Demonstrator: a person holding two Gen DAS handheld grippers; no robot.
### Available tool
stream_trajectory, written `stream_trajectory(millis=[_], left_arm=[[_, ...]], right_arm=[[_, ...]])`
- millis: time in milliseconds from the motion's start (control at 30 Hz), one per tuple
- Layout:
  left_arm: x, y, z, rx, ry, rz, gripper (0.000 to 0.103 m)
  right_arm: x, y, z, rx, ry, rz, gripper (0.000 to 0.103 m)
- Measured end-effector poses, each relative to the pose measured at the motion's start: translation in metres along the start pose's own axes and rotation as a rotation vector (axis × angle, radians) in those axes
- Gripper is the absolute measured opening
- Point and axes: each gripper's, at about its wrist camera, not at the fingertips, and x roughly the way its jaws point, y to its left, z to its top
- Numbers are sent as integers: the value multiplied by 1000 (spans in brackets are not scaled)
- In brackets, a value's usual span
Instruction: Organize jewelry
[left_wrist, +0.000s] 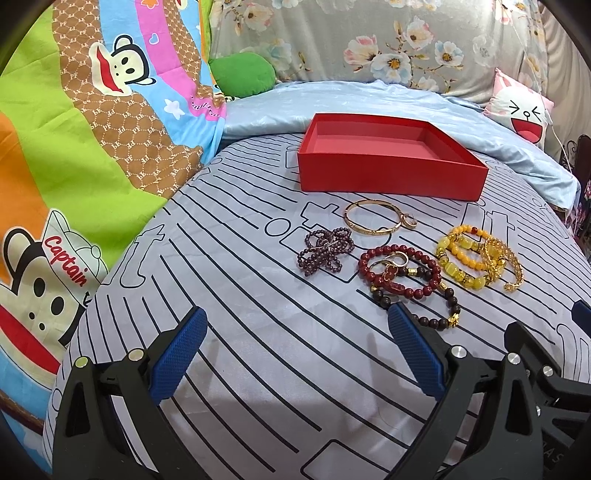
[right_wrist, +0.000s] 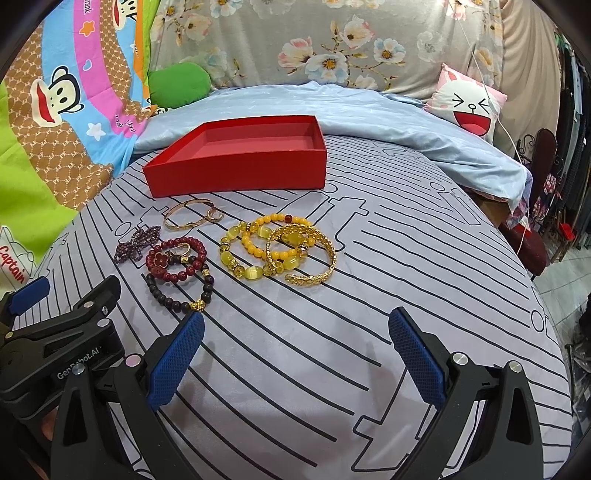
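Note:
An empty red box (left_wrist: 388, 173) (right_wrist: 236, 170) sits on the striped bedsheet. In front of it lie a thin gold bangle (left_wrist: 371, 220) (right_wrist: 186, 218), a purple bead string (left_wrist: 325, 251) (right_wrist: 137, 240), dark red bead bracelets (left_wrist: 400, 275) (right_wrist: 177, 258), a dark brown bead bracelet (right_wrist: 177, 301), yellow bead bracelets (left_wrist: 465, 258) (right_wrist: 258, 247) and a gold cuff (left_wrist: 511, 264) (right_wrist: 314, 258). My left gripper (left_wrist: 301, 332) is open, just short of the red beads. My right gripper (right_wrist: 295, 334) is open with nothing between its fingers, near the brown bracelet's gold charm.
A cartoon-print quilt (left_wrist: 92, 129) is bunched at the left. A light blue blanket (left_wrist: 369, 103), a green cushion (left_wrist: 242, 72) and a bunny pillow (right_wrist: 467, 103) lie behind the box. The bed's edge drops off at the right (right_wrist: 535, 277).

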Motion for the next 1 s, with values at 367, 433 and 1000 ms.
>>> stream_trajectory(millis=[367,433,1000], left_arm=[[1,0,0,-4,6,-10,94],[1,0,0,-7,5,-10,94],[14,31,10,-117,54,-45,96]], right_arm=[[0,0,0,-1,0,1,96],[0,1,0,-3,-1,2,97],[25,-18,30,52,58,34,94]])
